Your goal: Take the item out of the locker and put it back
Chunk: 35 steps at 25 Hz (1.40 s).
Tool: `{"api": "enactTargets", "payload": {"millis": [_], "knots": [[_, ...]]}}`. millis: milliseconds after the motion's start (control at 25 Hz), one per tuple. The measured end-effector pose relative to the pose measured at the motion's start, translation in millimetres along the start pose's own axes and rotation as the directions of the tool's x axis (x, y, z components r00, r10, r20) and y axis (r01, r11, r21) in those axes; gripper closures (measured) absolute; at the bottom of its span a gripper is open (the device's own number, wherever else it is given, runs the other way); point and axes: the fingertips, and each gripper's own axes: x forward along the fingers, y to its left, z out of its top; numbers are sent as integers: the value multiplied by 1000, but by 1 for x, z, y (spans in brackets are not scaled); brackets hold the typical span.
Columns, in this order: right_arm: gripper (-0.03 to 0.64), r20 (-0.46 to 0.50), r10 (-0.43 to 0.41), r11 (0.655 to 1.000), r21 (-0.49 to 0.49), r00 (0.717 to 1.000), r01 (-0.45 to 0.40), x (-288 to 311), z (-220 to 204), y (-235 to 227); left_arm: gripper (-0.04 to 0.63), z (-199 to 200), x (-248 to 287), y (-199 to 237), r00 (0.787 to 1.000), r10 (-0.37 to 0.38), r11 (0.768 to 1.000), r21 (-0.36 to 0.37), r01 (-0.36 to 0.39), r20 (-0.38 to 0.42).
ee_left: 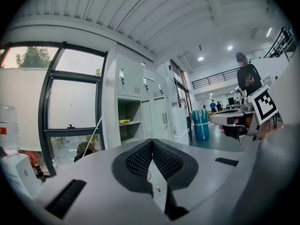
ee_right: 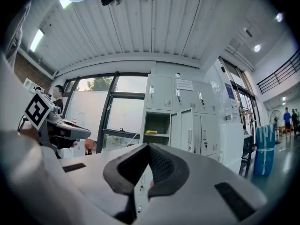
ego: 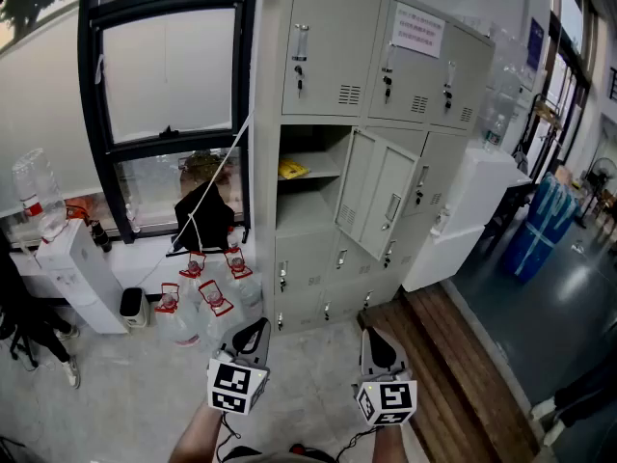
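While the yellow item [ego: 292, 170] lies on the shelf of the open locker [ego: 328, 46], well apart from both tools, left gripper [ego: 253, 336] and right gripper [ego: 381, 347] hang low, jaws closed, empty, so seemingly nothing is done: take-out and return remain.

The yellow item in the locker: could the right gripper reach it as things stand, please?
Probably not from here: the right gripper is well short of the locker, though the open door leaves the yellow item unblocked.
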Motion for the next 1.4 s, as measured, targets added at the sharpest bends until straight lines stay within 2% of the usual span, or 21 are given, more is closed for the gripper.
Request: {"api": "enactTargets", "payload": {"millis": [440, 840, 1120, 1400], "knots": [[604, 12, 17, 1000, 16, 1000, -17, 0, -2, -7, 572, 1, 9, -9, 1000, 2, 1000, -1, -2, -6], [604, -33, 50, 999, 17, 998, -49, 11, -24, -27, 572, -6, 31, -17, 999, 38, 999, -17, -38, -29], [604, -46, 67, 998, 18, 997, -66, 58, -38, -48, 572, -9, 86, -10, 998, 33, 999, -18, -34, -53], [604, -34, 93, 996, 4, 995, -93, 146, -45, -69, 572, -4, 167, 31, 998, 50, 999, -8, -50, -34]]}}
